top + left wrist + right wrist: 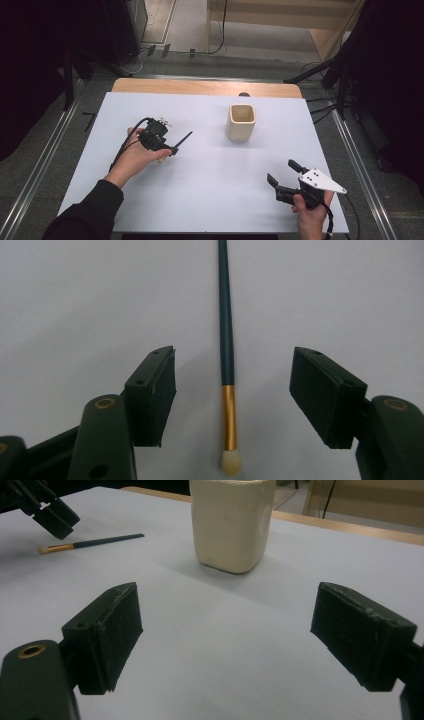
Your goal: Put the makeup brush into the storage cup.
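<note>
Nearest the person, the right gripper (pixel 280 175) sat released, its blocky black jaws spread wide, in front of the cup (pixel 241 121) and to its right. The cup was a cream, matte, square-sided pot with rounded corners, upright on the smooth white table (pixel 210 190). Left of the cup, the left gripper (pixel 232 395) hung released over a thin brush (pixel 227 340) lying flat: dark handle, gold band, pale soft tip.

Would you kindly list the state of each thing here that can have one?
Brush: lying flat on the table, between the open jaws, not gripped.
Cup: upright, open-topped, looks empty.
Left tool: open, held over the brush.
Right tool: open, holding nothing, apart from the cup.
</note>
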A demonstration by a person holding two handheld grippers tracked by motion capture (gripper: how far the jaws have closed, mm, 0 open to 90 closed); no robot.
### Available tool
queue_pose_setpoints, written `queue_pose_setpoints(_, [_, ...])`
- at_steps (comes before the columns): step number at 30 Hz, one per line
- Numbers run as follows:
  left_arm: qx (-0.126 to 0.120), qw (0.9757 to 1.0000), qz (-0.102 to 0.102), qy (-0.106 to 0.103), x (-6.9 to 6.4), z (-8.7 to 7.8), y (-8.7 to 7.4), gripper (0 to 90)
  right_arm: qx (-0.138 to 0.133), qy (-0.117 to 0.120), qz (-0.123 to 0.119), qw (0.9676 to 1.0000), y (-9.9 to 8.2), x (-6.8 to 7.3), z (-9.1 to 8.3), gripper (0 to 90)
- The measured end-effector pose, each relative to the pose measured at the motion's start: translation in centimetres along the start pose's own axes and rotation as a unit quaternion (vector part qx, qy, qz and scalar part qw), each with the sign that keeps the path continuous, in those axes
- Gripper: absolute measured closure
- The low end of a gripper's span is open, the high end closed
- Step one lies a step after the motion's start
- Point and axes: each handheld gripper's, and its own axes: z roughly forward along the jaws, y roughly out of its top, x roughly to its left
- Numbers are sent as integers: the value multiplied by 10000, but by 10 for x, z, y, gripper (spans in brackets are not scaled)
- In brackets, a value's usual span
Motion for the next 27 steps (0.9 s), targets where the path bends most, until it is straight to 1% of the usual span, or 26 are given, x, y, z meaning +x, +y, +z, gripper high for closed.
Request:
queue_pose_setpoints(2, [27,10000,-20,13,1,2,1,396,4,3,-1,10000,0,0,0,136])
queue_pose_setpoints(3, [60,10000,-45,7,1,3,1,438,7,-2,-6,10000,0,1,0,136])
queue_pose_setpoints(7, [114,9999,13,67,0,5,2,513,12,-9,-2,10000,0,1,0,136])
queue_pose_setpoints(9, [165,9997,66,142,0,6,3,519,17,-10,-2,10000,0,0,1,136])
queue_pose_setpoints(10, [201,9996,94,179,0,6,4,543,15,-7,-9,10000,0,1,1,136])
queue_pose_setpoints(11, [228,9995,87,203,0,7,4,543,15,-7,-9,10000,0,1,1,136])
queue_pose_setpoints(13, [300,9994,108,163,1,8,5,578,15,4,-5,10000,0,1,1,136])
queue_pose_setpoints(15, [383,9988,194,218,0,9,6,597,22,6,-8,10000,0,1,1,136])
queue_pose_setpoints(16, [390,9989,184,179,0,10,7,623,28,6,-11,10000,0,1,1,136])
queue_pose_setpoints(18, [474,9985,226,155,0,11,8,636,29,10,-12,10000,0,1,1,136])
queue_pose_setpoints(20, [529,9983,200,167,-1,12,9,654,31,12,-9,10000,0,0,1,136])
queue_pose_setpoints(21, [560,9980,231,189,-2,13,9,655,33,14,-7,10000,0,0,1,136])
queue_pose_setpoints(23, [613,9973,288,296,-4,15,10,672,29,27,-6,10000,0,0,1,136])
queue_pose_setpoints(25, [645,9970,311,281,-5,16,10,683,36,24,-11,10000,0,0,1,136])
queue_pose_setpoints(27, [680,9966,329,321,-5,18,11,688,41,21,-15,10000,0,0,1,136])
